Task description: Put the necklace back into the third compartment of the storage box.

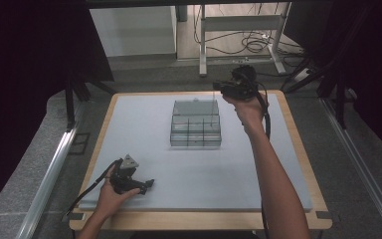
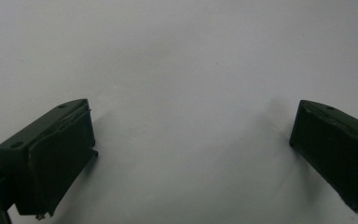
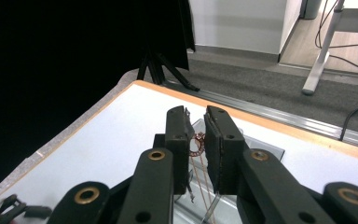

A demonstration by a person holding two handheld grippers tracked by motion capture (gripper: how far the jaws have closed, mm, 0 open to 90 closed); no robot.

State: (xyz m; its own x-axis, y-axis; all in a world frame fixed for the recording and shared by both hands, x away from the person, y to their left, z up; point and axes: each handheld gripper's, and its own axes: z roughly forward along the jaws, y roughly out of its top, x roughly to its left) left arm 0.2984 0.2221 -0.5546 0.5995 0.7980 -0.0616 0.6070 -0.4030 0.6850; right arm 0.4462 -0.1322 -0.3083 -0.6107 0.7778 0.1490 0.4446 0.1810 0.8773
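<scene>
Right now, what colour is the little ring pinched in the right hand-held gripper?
The little ring looks coppery reddish-brown, with thin strands hanging below it. The right gripper view shows it best.

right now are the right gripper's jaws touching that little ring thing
Touching. The right gripper view shows the right gripper nearly closed on the small copper ring, both jaws pressing its edges.

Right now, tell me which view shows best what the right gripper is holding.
The right gripper view: the right gripper is closed on a small coppery ring with thin strands hanging, above the clear compartment box. In the high view a thin strand dangles over the box. The left gripper view shows bare table.
</scene>
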